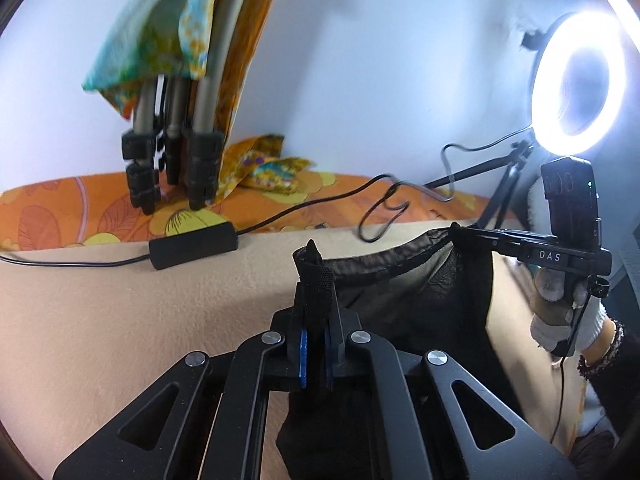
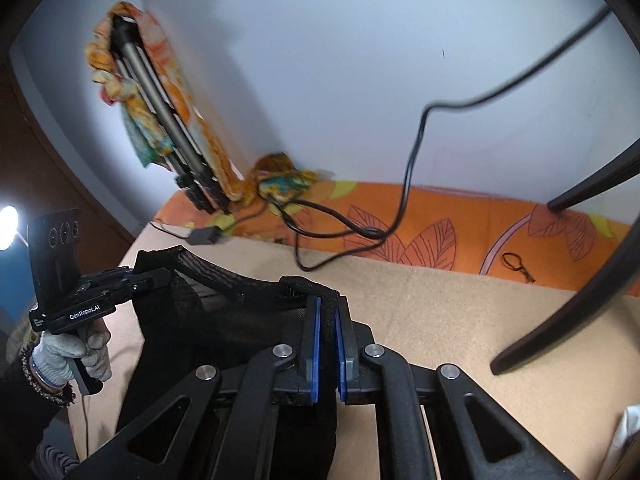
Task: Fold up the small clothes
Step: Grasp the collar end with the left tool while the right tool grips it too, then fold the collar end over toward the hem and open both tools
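Observation:
A small black mesh garment (image 1: 420, 304) hangs stretched between my two grippers above the beige blanket (image 1: 120, 312). My left gripper (image 1: 316, 280) is shut on one corner of its waistband. My right gripper (image 2: 328, 304) is shut on the other corner. In the left wrist view the right gripper (image 1: 460, 232) pinches the band at the right. In the right wrist view the left gripper (image 2: 160, 276) pinches the garment (image 2: 224, 320) at the left. The cloth sags between them and its lower part hangs under the gripper bodies.
A folded tripod (image 1: 176, 152) draped in patterned cloth leans on the wall. A black power brick (image 1: 192, 246) and cables (image 2: 340, 232) lie on the orange floral sheet (image 2: 440, 232). A lit ring light (image 1: 576, 80) stands right. A black stand leg (image 2: 580, 308) crosses the right.

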A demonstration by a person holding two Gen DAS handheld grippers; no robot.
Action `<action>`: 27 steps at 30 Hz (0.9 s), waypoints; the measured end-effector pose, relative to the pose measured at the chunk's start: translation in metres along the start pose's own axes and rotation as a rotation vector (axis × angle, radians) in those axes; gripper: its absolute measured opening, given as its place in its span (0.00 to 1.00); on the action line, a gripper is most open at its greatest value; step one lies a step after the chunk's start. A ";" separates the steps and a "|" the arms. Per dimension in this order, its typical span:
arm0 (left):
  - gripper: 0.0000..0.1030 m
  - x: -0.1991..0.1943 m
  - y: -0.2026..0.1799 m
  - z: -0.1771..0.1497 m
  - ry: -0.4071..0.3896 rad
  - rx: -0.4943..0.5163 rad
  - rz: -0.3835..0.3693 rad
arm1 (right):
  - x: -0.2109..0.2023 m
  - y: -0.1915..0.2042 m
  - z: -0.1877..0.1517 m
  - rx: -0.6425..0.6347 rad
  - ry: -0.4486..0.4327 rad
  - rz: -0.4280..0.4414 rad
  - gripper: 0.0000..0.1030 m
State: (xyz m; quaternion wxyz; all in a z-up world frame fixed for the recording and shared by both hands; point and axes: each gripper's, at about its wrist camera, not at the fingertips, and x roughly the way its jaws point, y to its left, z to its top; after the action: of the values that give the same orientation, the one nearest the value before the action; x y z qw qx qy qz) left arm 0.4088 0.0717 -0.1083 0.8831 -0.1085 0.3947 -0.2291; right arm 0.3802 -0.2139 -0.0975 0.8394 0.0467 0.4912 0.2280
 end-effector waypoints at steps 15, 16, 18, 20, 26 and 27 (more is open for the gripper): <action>0.04 -0.100 -0.074 -0.036 -0.071 0.075 -0.041 | -0.112 0.083 -0.048 -0.075 -0.056 0.023 0.03; 0.04 -0.105 -0.078 -0.042 -0.070 0.078 -0.044 | -0.120 0.088 -0.056 -0.081 -0.058 0.020 0.03; 0.04 -0.115 -0.088 -0.056 -0.070 0.090 -0.043 | -0.131 0.097 -0.071 -0.087 -0.059 0.021 0.03; 0.04 -0.124 -0.096 -0.071 -0.063 0.095 -0.042 | -0.144 0.105 -0.088 -0.086 -0.061 0.029 0.03; 0.04 -0.143 -0.118 -0.122 -0.037 0.110 -0.052 | -0.165 0.126 -0.143 -0.084 -0.046 0.036 0.03; 0.04 -0.146 -0.122 -0.131 -0.033 0.117 -0.052 | -0.167 0.130 -0.152 -0.088 -0.043 0.037 0.03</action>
State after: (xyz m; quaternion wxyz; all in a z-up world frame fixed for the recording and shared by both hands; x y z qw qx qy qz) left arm 0.1866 0.0358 -0.0556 0.8880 -0.0708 0.3632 -0.2729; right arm 0.1390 -0.1920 -0.0015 0.8465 0.0237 0.4617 0.2639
